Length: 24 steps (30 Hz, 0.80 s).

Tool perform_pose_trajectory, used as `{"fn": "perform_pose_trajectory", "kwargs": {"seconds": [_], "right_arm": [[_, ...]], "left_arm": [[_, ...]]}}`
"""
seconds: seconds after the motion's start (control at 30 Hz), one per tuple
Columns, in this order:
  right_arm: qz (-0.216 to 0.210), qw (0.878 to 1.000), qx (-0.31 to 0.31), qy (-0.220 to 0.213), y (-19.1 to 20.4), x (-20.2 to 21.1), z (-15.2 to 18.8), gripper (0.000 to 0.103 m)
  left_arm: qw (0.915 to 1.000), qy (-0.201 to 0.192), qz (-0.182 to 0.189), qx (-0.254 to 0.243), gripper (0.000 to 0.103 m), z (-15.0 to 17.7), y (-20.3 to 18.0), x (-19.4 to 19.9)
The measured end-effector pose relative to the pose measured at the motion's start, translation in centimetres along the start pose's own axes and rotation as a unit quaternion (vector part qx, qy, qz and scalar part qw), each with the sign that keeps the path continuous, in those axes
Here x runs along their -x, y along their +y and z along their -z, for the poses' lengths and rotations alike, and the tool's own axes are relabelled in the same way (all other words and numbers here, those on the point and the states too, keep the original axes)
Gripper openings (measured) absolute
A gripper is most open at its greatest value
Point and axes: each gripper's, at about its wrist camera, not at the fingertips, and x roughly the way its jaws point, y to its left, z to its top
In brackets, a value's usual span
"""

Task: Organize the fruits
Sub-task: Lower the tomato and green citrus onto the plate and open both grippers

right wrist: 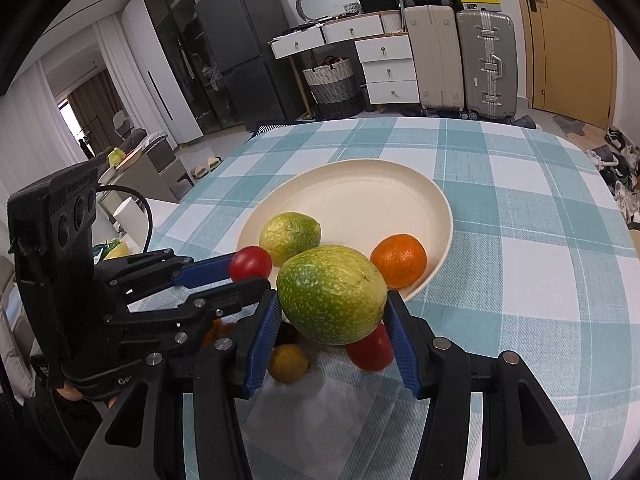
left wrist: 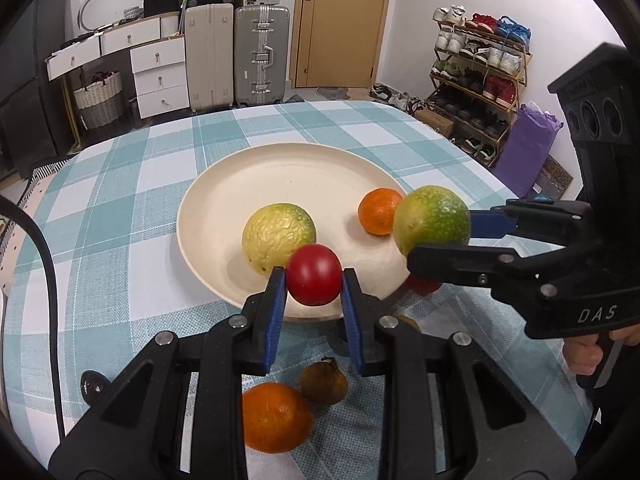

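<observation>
My left gripper (left wrist: 314,280) is shut on a red tomato (left wrist: 315,275) and holds it over the near rim of the cream plate (left wrist: 224,196). My right gripper (right wrist: 332,300) is shut on a green-yellow fruit (right wrist: 331,294), held above the plate's edge; it shows in the left wrist view (left wrist: 432,224) too. On the plate lie a wrinkled yellow-green fruit (left wrist: 279,234) and a small tangerine (left wrist: 378,211). On the cloth near me lie an orange (left wrist: 276,416), a brownish fruit (left wrist: 323,382) and another red tomato (right wrist: 370,348).
The plate sits mid-table on a blue and white checked cloth (left wrist: 132,216). A black cable (left wrist: 48,280) runs along the table's left side. Suitcases, drawers and a shoe rack stand beyond the table's far edge.
</observation>
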Motion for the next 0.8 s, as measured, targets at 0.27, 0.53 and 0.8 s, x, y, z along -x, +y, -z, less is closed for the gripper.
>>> {"fn": "perform_pose_trajectory", "kwargs": {"seconds": [0.27, 0.53, 0.8], "right_arm": [[-0.004, 1.0, 0.001, 0.017, -0.3, -1.8, -0.5, 0.054], [0.006, 1.0, 0.008, 0.026, -0.7, -3.2, -1.3, 0.054], [0.02, 1.0, 0.011, 0.017, -1.7, -3.8, -2.8, 0.054]], "left_arm": [[0.9999, 0.01, -0.001, 0.004, 0.025, -0.2, 0.6, -1.6], [0.9997, 0.014, -0.009, 0.015, 0.025, -0.4, 1.4, -2.4], [0.9994, 0.01, -0.009, 0.031, 0.025, -0.5, 2.4, -2.3]]}}
